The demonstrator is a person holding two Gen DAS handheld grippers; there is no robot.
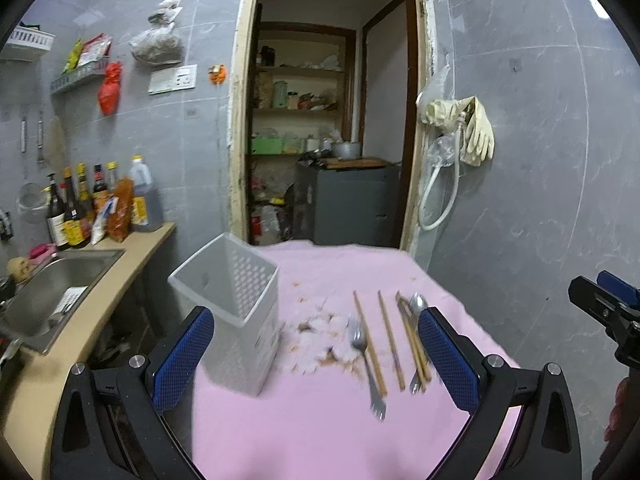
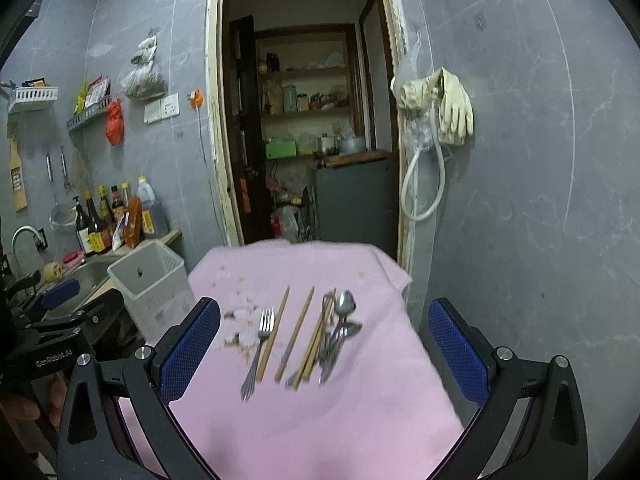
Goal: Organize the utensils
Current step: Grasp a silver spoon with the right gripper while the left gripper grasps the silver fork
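On the pink tablecloth [image 1: 320, 420] a white perforated utensil holder [image 1: 228, 312] stands empty at the left. Right of it, in a row, lie a metal fork [image 1: 366, 360], a wooden chopstick [image 1: 370, 344], another chopstick [image 1: 390, 340], then a chopstick pair [image 1: 414, 344] with a spoon [image 1: 418, 304]. My left gripper [image 1: 316, 314] is open above the near table, the holder by its left finger. The right gripper [image 2: 324, 304] is open too, facing the fork [image 2: 260, 344], chopsticks [image 2: 298, 332] and spoons [image 2: 344, 308]. The holder [image 2: 148, 280] is at its left. Neither gripper holds anything.
A steel sink [image 1: 52, 292] and a counter with sauce bottles [image 1: 80, 208] run along the left, close to the table. A doorway [image 1: 328, 120] opens behind the table. The grey tiled wall [image 2: 520, 200] with hanging gloves [image 2: 452, 108] stands right of the table's edge.
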